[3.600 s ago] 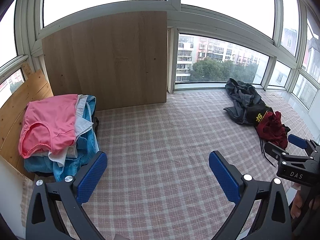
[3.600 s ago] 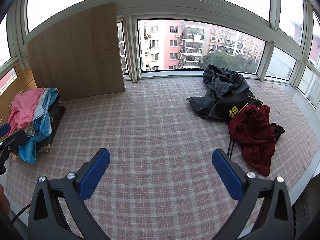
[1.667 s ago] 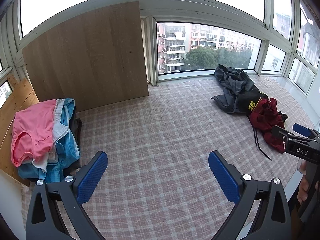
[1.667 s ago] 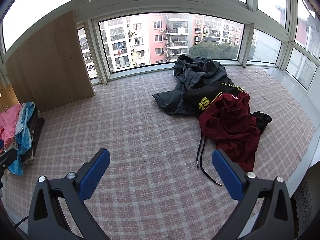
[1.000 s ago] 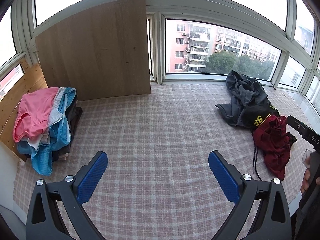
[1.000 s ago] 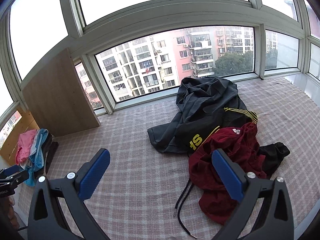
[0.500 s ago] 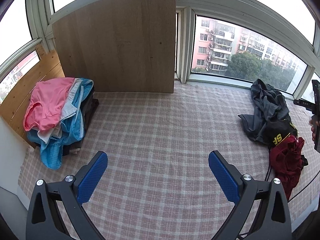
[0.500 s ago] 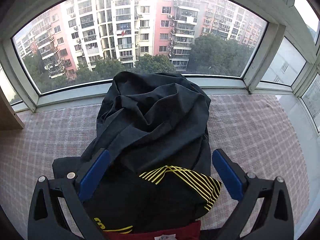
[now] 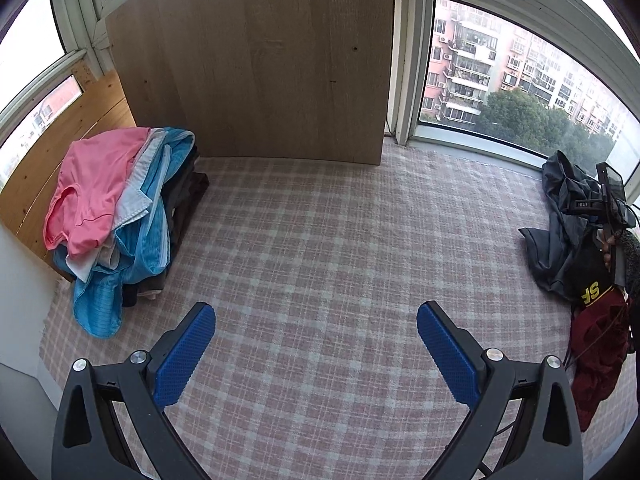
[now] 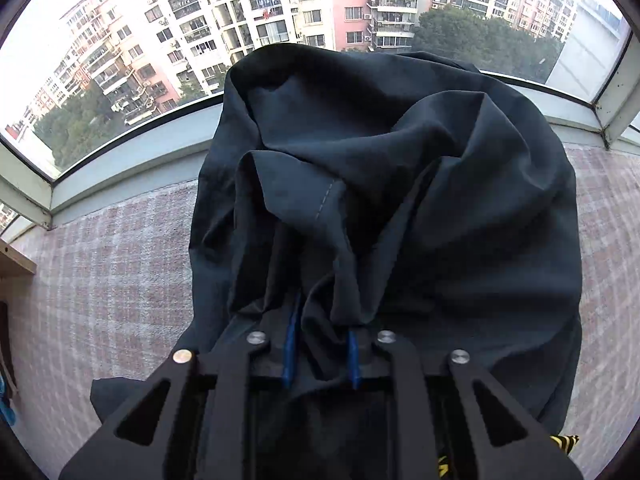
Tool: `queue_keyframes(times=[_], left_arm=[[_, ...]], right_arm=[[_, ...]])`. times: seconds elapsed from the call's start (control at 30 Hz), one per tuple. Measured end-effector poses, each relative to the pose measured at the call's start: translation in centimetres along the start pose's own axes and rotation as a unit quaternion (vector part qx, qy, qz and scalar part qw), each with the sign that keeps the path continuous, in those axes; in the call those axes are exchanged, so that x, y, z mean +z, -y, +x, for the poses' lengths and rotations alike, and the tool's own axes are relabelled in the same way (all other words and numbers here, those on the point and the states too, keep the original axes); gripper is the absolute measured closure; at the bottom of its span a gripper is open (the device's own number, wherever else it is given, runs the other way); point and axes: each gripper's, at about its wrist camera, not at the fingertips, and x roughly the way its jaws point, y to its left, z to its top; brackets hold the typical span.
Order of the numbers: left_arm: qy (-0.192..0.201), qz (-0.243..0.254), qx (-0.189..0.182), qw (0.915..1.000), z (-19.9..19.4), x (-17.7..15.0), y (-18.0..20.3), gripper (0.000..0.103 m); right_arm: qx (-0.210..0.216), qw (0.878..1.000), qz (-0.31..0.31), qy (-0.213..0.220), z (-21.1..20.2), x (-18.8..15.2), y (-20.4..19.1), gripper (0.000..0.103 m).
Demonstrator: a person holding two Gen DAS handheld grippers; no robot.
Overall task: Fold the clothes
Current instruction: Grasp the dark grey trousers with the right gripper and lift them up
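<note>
right gripper (image 10: 320, 350) pinching dark garment (image 10: 400, 200), left gripper (image 9: 316, 344) agape

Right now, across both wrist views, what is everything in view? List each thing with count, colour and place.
dark garment: one, near-black, bunched by the window, pinched by the right hand-held gripper
maroon garment: one, dark red, right edge of the left wrist view
black garment with yellow lettering: one, between the dark and maroon ones
stacked clothes: one pile, pink, white, blue, dark, far left
checked cloth: one, pink-grey, covering the surface
wooden board: one, light brown, upright against the window
left hand-held gripper: one, black with blue pads, open over bare cloth
right hand-held gripper: one, black, shut on fabric
</note>
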Motion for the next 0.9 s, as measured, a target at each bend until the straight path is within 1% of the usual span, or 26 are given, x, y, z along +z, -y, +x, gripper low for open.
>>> queue_keyframes(times=[0.03, 0.1, 0.2, 0.27, 0.37, 0.4, 0.47, 0.5, 0.63, 0.73, 0.8, 0.83, 0.9], left_arm=[[0.000, 0.005, -0.002, 1.0000, 0.1, 0.1, 0.2, 0.001], [-0.001, 0.015, -0.007, 0.9999, 0.1, 0.2, 0.7, 0.001], [0.005, 0.025, -0.014, 0.9996, -0.3, 0.2, 1.0, 0.001], [0.012, 0.024, -0.019, 0.9995, -0.8, 0.2, 0.7, 0.001], [0.022, 0.017, -0.029, 0.9992, -1.5, 0.1, 0.1, 0.001], [0.025, 0.015, -0.032, 0.9991, -1.8, 0.1, -0.1, 0.001], [0.034, 0.014, -0.039, 0.9986, -2.6, -0.3, -0.7, 0.001], [0.038, 0.013, -0.042, 0.9983, -3.0, -0.4, -0.9, 0.001], [0.055, 0.011, -0.056, 0.9968, -4.7, -1.1, -2.1, 0.001], [0.073, 0.011, -0.062, 0.9954, -6.3, -1.8, -3.6, 0.001], [0.086, 0.002, -0.059, 0.9945, -7.3, -2.2, -5.0, 0.001], [0.090, -0.002, -0.059, 0.9942, -7.6, -2.4, -5.9, 0.001], [0.097, -0.013, -0.057, 0.9936, -8.2, -2.9, -7.7, 0.001]], right_arm=[[0.012, 1.000, 0.009, 0.016, -1.6, 0.1, 0.4, 0.097], [0.038, 0.997, 0.028, 0.054, -5.4, 0.3, 1.4, 0.098], [0.077, 0.989, 0.057, 0.111, -11.2, 0.6, 2.8, 0.101], [0.075, 0.982, 0.050, 0.164, -17.3, 0.9, 2.9, 0.101], [0.050, 0.971, 0.002, 0.234, -27.4, 0.4, 1.0, 0.101], [0.051, 0.964, -0.012, 0.259, -30.6, -0.1, 0.1, 0.101], [0.058, 0.947, -0.037, 0.314, -37.0, -1.6, -1.8, 0.101], [0.068, 0.939, -0.046, 0.335, -40.0, -2.3, -2.8, 0.101], [0.113, 0.908, -0.074, 0.397, -50.1, -3.7, -7.8, 0.101], [0.154, 0.886, -0.114, 0.422, -56.1, -5.6, -12.4, 0.101], [0.166, 0.871, -0.158, 0.435, -59.2, -7.6, -16.4, 0.101], [0.176, 0.865, -0.178, 0.436, -60.3, -8.8, -18.4, 0.101], [0.215, 0.856, -0.217, 0.418, -61.4, -10.7, -22.5, 0.101]])
